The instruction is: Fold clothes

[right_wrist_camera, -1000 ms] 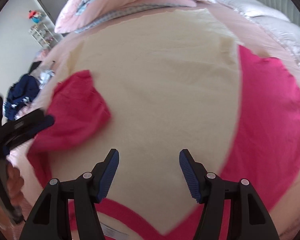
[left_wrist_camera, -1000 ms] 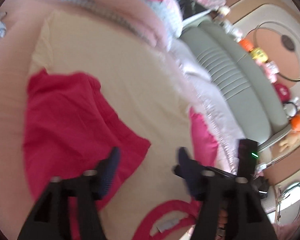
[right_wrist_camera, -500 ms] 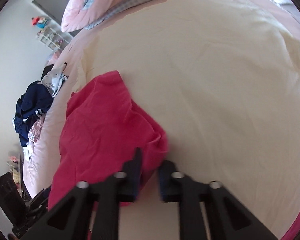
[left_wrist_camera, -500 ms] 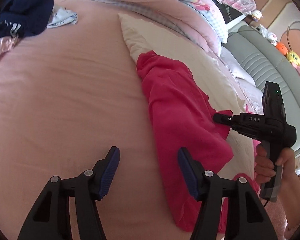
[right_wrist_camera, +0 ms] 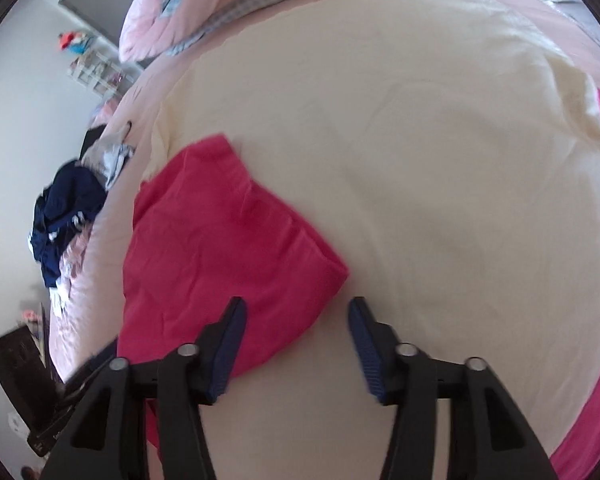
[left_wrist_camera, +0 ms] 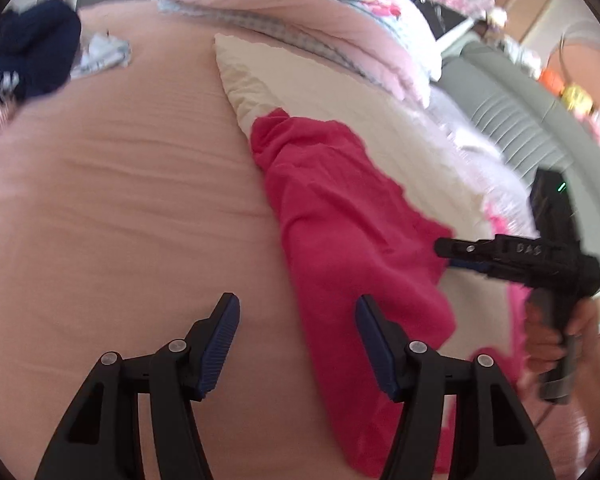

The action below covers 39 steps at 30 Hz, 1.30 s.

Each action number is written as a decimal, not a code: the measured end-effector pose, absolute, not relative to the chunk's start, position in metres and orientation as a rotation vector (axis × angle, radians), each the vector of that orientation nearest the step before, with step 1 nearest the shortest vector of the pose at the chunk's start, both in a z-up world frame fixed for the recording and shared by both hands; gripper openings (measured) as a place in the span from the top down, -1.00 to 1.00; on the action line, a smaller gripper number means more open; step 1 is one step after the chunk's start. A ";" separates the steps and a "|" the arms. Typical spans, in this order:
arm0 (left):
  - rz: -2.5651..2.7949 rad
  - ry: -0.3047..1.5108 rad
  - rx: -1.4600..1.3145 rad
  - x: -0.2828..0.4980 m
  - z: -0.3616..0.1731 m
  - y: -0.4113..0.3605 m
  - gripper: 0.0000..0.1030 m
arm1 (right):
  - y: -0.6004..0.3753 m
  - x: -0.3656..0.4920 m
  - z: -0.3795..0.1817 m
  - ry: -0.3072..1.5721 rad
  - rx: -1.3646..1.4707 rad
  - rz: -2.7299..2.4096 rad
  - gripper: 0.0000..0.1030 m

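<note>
A cream shirt (right_wrist_camera: 420,160) with red sleeves lies flat on the bed. Its left red sleeve (right_wrist_camera: 220,248) is folded in over the cream body. My right gripper (right_wrist_camera: 296,304) hovers at the sleeve's folded corner; its jaws are opening and the pads are off the cloth. The left wrist view shows the same sleeve (left_wrist_camera: 340,240) as a long red strip, with my right gripper (left_wrist_camera: 448,256) at its far edge in a hand. My left gripper (left_wrist_camera: 296,300) is open and closing slightly over the pink sheet (left_wrist_camera: 120,220), its right finger above the sleeve's near edge.
A pink and checked quilt (left_wrist_camera: 320,12) is piled at the head of the bed. Navy clothes (left_wrist_camera: 24,60) lie at the far left of the sheet. A grey-green padded seat (left_wrist_camera: 512,120) with toys runs along the right.
My right gripper, shut on the red sleeve's corner half a second ago, has opened and let it go. My left gripper swung from above the shirt to the sheet beside the sleeve.
</note>
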<state>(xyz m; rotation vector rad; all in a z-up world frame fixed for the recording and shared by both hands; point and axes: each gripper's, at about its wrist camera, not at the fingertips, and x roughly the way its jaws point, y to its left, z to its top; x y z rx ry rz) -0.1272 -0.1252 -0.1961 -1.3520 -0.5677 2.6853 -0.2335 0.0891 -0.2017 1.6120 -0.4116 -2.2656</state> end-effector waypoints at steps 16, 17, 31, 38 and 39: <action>2.607 -0.501 -1.398 -0.129 -0.199 -0.117 -0.06 | 0.040 -0.321 -0.186 0.083 1.532 -2.490 0.87; 2.599 -0.489 -1.397 -0.129 -0.198 -0.115 -0.06 | 0.043 -0.316 -0.188 0.058 1.534 -2.487 0.65; 2.567 -0.487 -1.401 -0.128 -0.198 -0.108 -0.06 | 0.064 -0.280 -0.215 -0.321 1.618 -2.299 0.48; 2.575 -0.486 -1.430 -0.138 -0.201 -0.114 -0.06 | 0.029 -0.311 -0.206 -0.089 1.502 -2.321 0.91; 2.576 -0.485 -1.432 -0.140 -0.201 -0.113 -0.06 | 0.025 -0.316 -0.204 -0.059 1.485 -2.327 0.92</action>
